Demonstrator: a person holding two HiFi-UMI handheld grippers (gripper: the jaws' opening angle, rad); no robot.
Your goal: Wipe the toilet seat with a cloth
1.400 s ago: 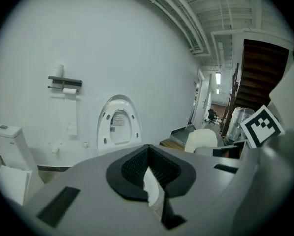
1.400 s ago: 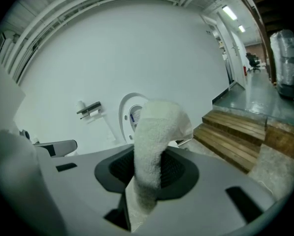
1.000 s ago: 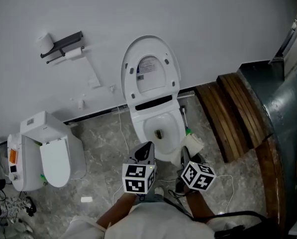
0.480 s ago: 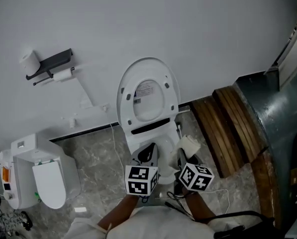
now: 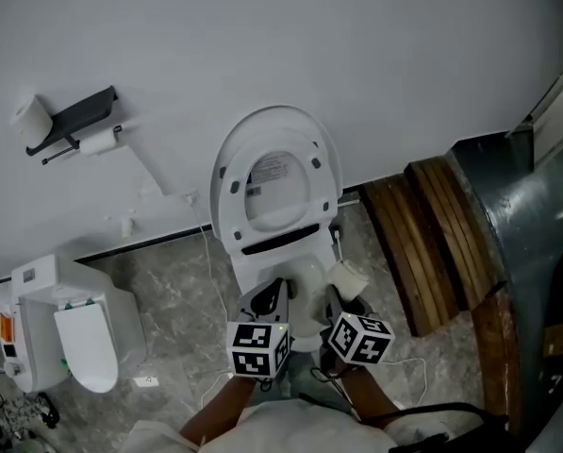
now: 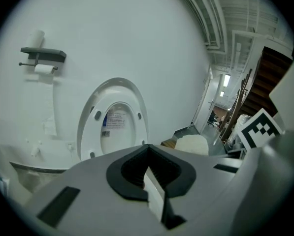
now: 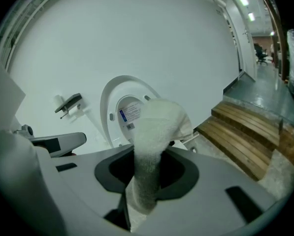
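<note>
Cloth (image 7: 156, 127) sits pinched in down-tilted right hand-held gripper (image 5: 340, 298).

Your cloth (image 7: 156, 132) is white, nubbly towelling, matt. The toilet seat (image 5: 230, 182) is smooth, glossy white plastic. Floor (image 5: 177, 291): grey veined stone, polished. Steps (image 5: 432, 225): brown slatted wood, dull finish. Wall (image 5: 309, 36): smooth, matt white. The roll holder (image 5: 74, 116) looks like dark metal; its roll (image 5: 100, 142) is white paper.

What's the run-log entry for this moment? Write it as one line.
left gripper: shut, empty | right gripper: shut on cloth | toilet seat: raised | wipe: not yet begun
</note>
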